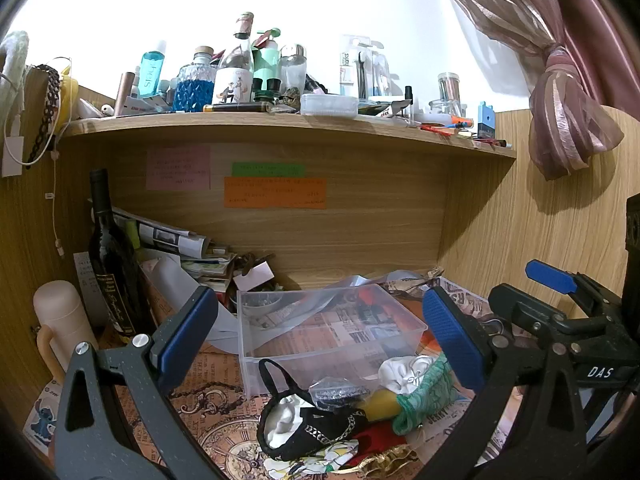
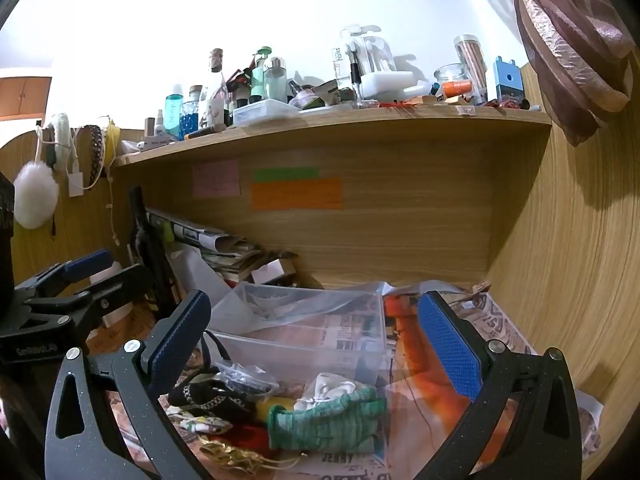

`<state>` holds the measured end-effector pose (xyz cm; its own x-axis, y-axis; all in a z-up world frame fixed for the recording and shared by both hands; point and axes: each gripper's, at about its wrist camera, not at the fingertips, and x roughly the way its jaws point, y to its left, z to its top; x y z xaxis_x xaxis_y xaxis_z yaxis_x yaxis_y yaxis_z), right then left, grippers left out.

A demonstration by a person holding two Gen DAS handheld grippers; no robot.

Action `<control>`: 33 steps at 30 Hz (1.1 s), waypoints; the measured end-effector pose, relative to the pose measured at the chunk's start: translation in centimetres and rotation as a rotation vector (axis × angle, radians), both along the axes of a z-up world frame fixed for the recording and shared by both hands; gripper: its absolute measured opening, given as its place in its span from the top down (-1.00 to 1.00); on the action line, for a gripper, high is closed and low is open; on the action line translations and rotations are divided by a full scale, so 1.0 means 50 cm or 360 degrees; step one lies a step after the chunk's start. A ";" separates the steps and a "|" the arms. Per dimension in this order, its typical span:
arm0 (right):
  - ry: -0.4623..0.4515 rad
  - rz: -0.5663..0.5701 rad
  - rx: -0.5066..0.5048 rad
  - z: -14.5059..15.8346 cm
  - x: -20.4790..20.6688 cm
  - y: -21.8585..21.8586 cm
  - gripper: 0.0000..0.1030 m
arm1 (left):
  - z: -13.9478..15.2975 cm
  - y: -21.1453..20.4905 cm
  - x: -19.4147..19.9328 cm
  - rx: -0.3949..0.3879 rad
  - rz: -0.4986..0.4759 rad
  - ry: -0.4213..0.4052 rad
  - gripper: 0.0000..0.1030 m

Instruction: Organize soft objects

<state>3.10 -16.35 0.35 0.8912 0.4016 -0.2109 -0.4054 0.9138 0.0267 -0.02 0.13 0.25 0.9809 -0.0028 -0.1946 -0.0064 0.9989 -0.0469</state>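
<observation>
A heap of soft things lies on the paper-covered desk in front of a clear plastic box (image 1: pixel 328 328) (image 2: pixel 304 332): a black chain-trimmed pouch (image 1: pixel 308 424) (image 2: pixel 212 398), a green knitted piece (image 1: pixel 428 392) (image 2: pixel 328 420), a white cloth (image 1: pixel 404 372) (image 2: pixel 332 390), a yellow piece (image 1: pixel 380 402) and red fabric (image 1: pixel 376 438). The box looks empty. My left gripper (image 1: pixel 320 344) is open above the heap, holding nothing. My right gripper (image 2: pixel 316 344) is open over the green piece, holding nothing. The right gripper shows at the left wrist view's right edge (image 1: pixel 560 308).
A dark wine bottle (image 1: pixel 110 256), a cream flask (image 1: pixel 64 320) and stacked papers (image 1: pixel 192 248) crowd the back left. A shelf (image 1: pixel 280 122) overhead carries several bottles and jars. Wooden walls close the back and right; a pink curtain (image 1: pixel 568 120) hangs at right.
</observation>
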 end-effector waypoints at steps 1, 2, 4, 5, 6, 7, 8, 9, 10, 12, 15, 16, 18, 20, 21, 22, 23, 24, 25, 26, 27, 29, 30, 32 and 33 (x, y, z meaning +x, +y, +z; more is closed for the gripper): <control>0.0000 0.0000 -0.0001 0.001 -0.001 0.001 -1.00 | 0.000 0.000 0.000 -0.0001 0.0002 0.0000 -1.00; 0.0001 0.0001 0.0001 0.001 0.000 -0.001 -1.00 | 0.000 0.001 0.000 -0.0002 0.0001 0.0000 -1.00; 0.0001 0.0001 0.0001 0.002 -0.001 0.000 -1.00 | -0.001 0.001 0.000 -0.0002 -0.0002 0.0001 -1.00; 0.0001 0.0002 0.0004 0.001 0.000 -0.002 -1.00 | -0.004 -0.003 0.001 -0.0001 -0.0004 0.0003 -1.00; 0.0002 0.0001 0.0003 0.001 0.000 -0.002 -1.00 | -0.005 -0.003 0.001 -0.0001 -0.0004 0.0003 -1.00; 0.0002 0.0001 0.0004 0.001 0.000 -0.002 -1.00 | -0.004 -0.004 0.001 -0.0001 -0.0003 0.0002 -1.00; 0.0002 0.0003 0.0008 0.000 0.001 -0.003 -1.00 | -0.004 -0.004 0.001 -0.0001 -0.0004 0.0004 -1.00; 0.0002 0.0003 0.0009 0.000 0.001 -0.002 -1.00 | -0.004 -0.004 0.001 -0.0001 -0.0005 0.0004 -1.00; 0.0002 0.0004 0.0010 0.001 0.001 0.000 -1.00 | -0.004 -0.004 0.001 0.0000 -0.0004 0.0003 -1.00; 0.0003 0.0002 0.0011 0.000 0.002 -0.001 -1.00 | -0.006 -0.006 0.002 0.0002 -0.0007 0.0004 -1.00; 0.0004 0.0002 0.0013 0.002 0.000 -0.004 -1.00 | -0.006 -0.009 0.002 0.0004 -0.0010 0.0001 -1.00; 0.0004 0.0001 0.0012 0.002 -0.001 -0.003 -1.00 | -0.006 -0.009 0.003 0.0004 -0.0012 0.0001 -1.00; 0.0007 0.0003 0.0014 0.001 0.001 -0.004 -1.00 | -0.006 -0.011 0.003 0.0003 -0.0017 0.0002 -1.00; 0.0009 0.0007 0.0018 0.002 0.002 -0.003 -1.00 | -0.006 -0.010 0.002 0.0003 -0.0017 0.0002 -1.00; 0.0009 0.0007 0.0018 0.002 0.001 -0.003 -1.00 | -0.006 -0.011 0.002 0.0005 -0.0015 0.0003 -1.00; 0.0008 0.0008 0.0016 0.003 0.000 -0.001 -1.00 | -0.006 -0.011 0.003 0.0005 -0.0014 0.0004 -1.00; 0.0009 0.0007 0.0018 0.003 0.001 -0.003 -1.00 | -0.006 -0.010 0.003 0.0005 -0.0014 0.0004 -1.00; 0.0008 0.0007 0.0018 0.004 0.000 -0.002 -1.00 | -0.006 -0.010 0.003 0.0005 -0.0014 0.0005 -1.00; 0.0008 0.0006 0.0020 0.004 0.000 -0.002 -1.00 | -0.006 -0.010 0.003 0.0004 -0.0014 0.0004 -1.00; 0.0010 0.0007 0.0023 0.003 0.001 -0.003 -1.00 | -0.005 -0.010 0.003 0.0004 -0.0015 0.0004 -1.00; 0.0010 0.0007 0.0024 0.003 0.001 -0.003 -1.00 | -0.005 -0.010 0.003 0.0004 -0.0015 0.0005 -1.00; 0.0011 0.0005 0.0025 0.004 0.001 -0.002 -1.00 | -0.006 -0.011 0.004 0.0004 -0.0016 0.0005 -1.00; 0.0012 0.0007 0.0025 0.003 0.001 -0.003 -1.00 | -0.006 -0.011 0.004 0.0005 -0.0017 0.0007 -1.00; 0.0014 0.0007 0.0027 0.004 0.001 -0.003 -1.00 | -0.006 -0.010 0.005 0.0004 -0.0019 0.0009 -1.00; 0.0013 0.0008 0.0027 0.005 0.000 -0.002 -1.00 | -0.006 -0.010 0.005 0.0005 -0.0018 0.0009 -1.00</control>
<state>3.12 -16.47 0.60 0.8875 0.4095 -0.2115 -0.4095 0.9112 0.0457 0.21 -0.38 -0.05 0.9797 -0.0135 -0.2000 0.0048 0.9990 -0.0440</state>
